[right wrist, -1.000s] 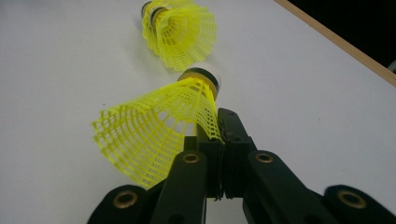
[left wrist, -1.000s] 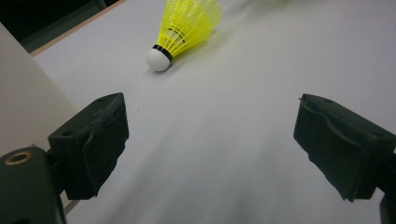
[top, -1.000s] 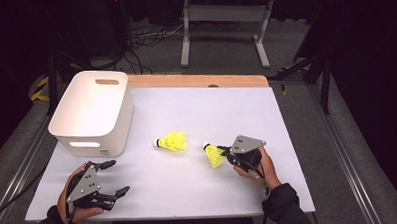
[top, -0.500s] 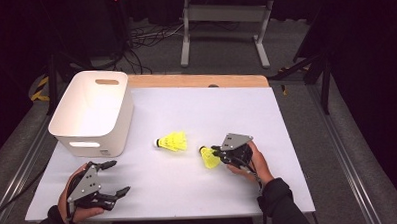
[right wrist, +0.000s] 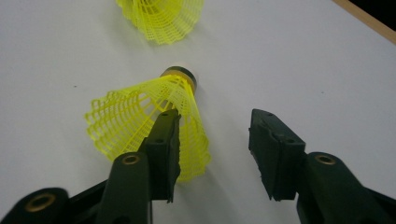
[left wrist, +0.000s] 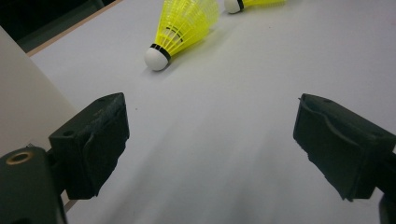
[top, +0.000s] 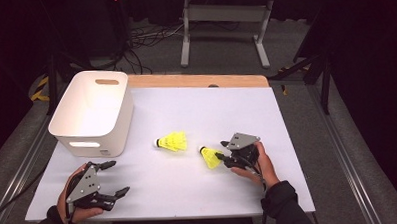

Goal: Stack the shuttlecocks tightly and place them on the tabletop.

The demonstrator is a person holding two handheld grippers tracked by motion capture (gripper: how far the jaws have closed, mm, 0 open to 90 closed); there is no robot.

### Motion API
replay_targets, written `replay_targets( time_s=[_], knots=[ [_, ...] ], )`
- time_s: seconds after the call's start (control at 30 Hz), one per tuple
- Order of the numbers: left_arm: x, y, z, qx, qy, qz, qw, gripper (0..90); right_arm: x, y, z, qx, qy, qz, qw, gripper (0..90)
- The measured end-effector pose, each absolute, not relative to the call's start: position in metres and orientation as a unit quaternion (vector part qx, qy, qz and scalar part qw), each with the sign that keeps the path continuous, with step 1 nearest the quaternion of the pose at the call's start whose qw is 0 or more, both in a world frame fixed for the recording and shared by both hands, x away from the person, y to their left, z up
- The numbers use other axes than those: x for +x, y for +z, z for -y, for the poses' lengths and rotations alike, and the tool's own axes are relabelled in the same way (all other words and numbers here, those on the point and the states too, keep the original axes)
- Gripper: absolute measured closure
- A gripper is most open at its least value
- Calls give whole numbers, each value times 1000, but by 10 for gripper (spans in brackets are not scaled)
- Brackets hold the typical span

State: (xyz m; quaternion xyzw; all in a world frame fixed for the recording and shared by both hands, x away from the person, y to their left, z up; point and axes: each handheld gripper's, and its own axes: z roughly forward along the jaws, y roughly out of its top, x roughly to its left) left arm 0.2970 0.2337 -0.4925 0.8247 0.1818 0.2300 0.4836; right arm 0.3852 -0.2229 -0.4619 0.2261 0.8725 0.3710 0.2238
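Two yellow shuttlecocks lie on the white table [top: 211,106]. One shuttlecock [top: 172,141] rests near the middle with its white cork to the left. The other shuttlecock [top: 208,157] lies just right of it, cork pointing away from my right gripper [top: 223,155]. In the right gripper view that gripper [right wrist: 214,116] is open, its left jaw against the mesh skirt of this shuttlecock [right wrist: 135,116] and its right jaw apart from it. My left gripper [top: 117,177] stands open near the front left, nothing between its jaws [left wrist: 210,105]; the middle shuttlecock [left wrist: 180,28] lies ahead of it.
A white bin [top: 91,110] with handle slots stands at the back left; its wall [left wrist: 23,93] is close to the left gripper's left jaw. The table's wooden back edge [top: 195,81] lies beyond. Metal frame legs and cables are on the floor behind.
My right gripper has moved a little left up to the nearer shuttlecock, which has shifted slightly left. The left gripper has stayed still.
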Motion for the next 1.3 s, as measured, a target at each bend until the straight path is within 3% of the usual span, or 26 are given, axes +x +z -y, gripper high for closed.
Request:
replay_targets(
  time_s=[0.13, 0.33, 0.57, 0.7, 0.9, 0.97, 1.3],
  knots=[
    [296, -492, -234, 824, 233, -180, 484, 112, 371, -451, 230, 233, 389, -858, 240, 466],
    [296, -491, -235, 823, 234, -181, 484, 112, 344, -435, 226, 221, 416, -843, 260, 474],
    [296, -491, -236, 824, 235, -179, 484, 112, 323, -433, 221, 200, 422, -849, 248, 538],
    [295, -491, -235, 823, 234, -181, 484, 109, 315, -437, 218, 198, 426, -851, 235, 530],
    [295, -491, -235, 823, 233, -180, 485, 107, 314, -449, 211, 206, 411, -857, 232, 383],
    [295, -491, -235, 823, 233, -181, 485, 106, 316, -455, 207, 218, 406, -856, 232, 254],
    [296, -491, -235, 824, 233, -179, 485, 106, 326, -480, 194, 239, 391, -867, 194, 256]
  ],
)
